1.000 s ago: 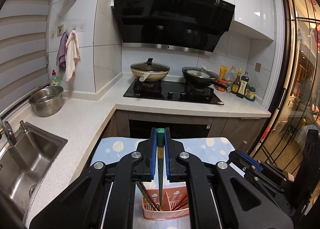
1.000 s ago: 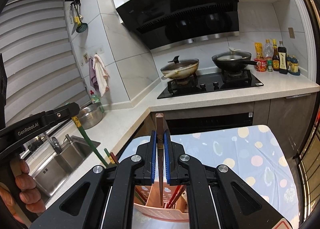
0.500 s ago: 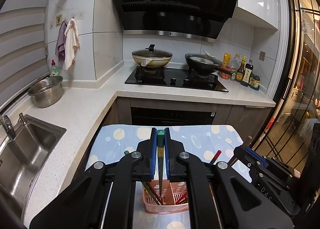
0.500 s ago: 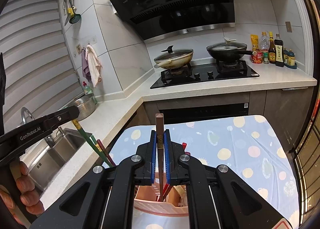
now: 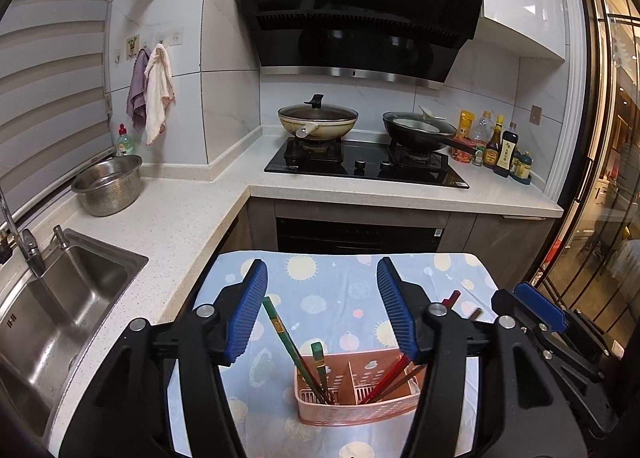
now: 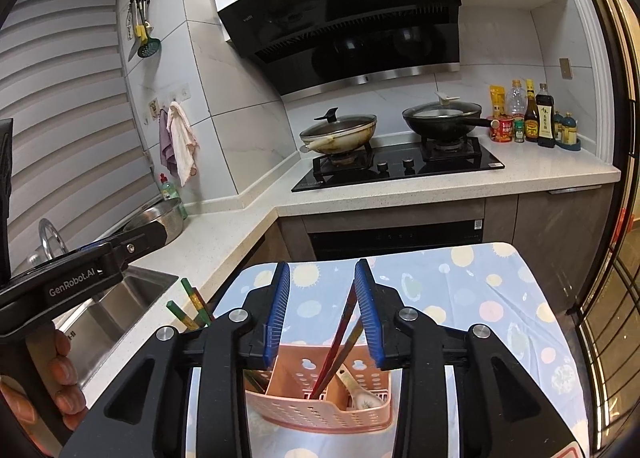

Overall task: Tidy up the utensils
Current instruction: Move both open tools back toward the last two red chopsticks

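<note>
A kitchen counter (image 5: 172,214) is wrapping the corner, with a sink (image 5: 60,298) to the left and a hob (image 5: 366,168) at the back. In front of it a table (image 5: 460,270) under a blue dotted cloth is carrying a pink basket (image 5: 356,408) split into compartments.

The left gripper (image 5: 322,314) is hovering above the basket with its jaws spread wide and nothing between them. The right gripper (image 6: 322,314) is hovering just beside it, also spread and holding nothing.

Green chopsticks (image 5: 298,354) are leaning in the basket's left compartment, their tops tilting toward the left gripper's left pad. Red chopsticks (image 6: 340,332) are leaning in the right compartment, their upper ends passing close to the right gripper's right pad; whether they are touching it cannot be told. A spoon (image 6: 358,388) is lying in that same compartment beside them.

Judging by this, both pairs are dropped and sorted by colour, and the step in hand is clearing away. To do it well, each gripper is best lifted straight up with jaws kept wide, so that no pad is snagging a leaning stick and tipping the light basket. The right one needs the most care, since the red sticks are slanting across its opening.
</note>
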### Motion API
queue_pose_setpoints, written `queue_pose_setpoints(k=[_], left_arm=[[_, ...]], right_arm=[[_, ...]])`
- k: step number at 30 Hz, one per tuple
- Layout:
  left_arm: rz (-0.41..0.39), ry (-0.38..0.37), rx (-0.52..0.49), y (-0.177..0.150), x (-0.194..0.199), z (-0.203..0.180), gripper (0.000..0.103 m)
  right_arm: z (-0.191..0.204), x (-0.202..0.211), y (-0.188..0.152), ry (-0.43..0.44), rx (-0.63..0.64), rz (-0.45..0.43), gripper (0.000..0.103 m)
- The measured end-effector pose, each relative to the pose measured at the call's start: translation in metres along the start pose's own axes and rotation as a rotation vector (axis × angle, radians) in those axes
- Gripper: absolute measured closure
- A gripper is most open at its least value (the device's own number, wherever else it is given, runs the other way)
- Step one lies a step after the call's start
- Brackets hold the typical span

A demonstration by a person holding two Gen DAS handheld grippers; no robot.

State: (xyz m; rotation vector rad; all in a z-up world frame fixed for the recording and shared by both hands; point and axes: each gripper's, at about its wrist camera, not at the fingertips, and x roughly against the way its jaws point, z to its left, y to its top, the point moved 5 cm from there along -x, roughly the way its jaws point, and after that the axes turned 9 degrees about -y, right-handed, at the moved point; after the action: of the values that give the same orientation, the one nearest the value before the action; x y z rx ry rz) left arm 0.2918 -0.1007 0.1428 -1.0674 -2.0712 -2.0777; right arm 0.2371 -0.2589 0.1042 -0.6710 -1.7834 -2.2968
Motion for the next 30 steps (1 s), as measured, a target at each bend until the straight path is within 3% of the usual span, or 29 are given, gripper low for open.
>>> queue_pose_setpoints(k=[11, 14, 17, 24, 30], left_arm=[[-0.023, 0.001, -0.032, -0.007, 0.027, -0.015, 0.042], [-0.032, 0.008, -0.033, -0.014, 0.037, -0.017, 0.031], [-0.029, 0.001, -0.035, -0.024, 0.046, -0.019, 0.031], [0.013, -0.005, -0.039, -0.065, 0.062, -0.023, 0.030], [0.118, -0.018, -0.011, -0.126, 0.066, -0.019, 0.029]], right_arm=[[0.001, 0.032, -0.006, 0.016, 0.008, -0.014, 0.069], [-0.001, 0.043, -0.013, 0.014, 0.014, -0.013, 0.069], [-0.002, 0.055, -0.024, 0.014, 0.022, -0.003, 0.069], [-0.011, 0.078, -0.067, 0.017, 0.042, 0.069, 0.069], [-0.016, 0.094, -0.129, -0.003, 0.099, 0.178, 0.069]])
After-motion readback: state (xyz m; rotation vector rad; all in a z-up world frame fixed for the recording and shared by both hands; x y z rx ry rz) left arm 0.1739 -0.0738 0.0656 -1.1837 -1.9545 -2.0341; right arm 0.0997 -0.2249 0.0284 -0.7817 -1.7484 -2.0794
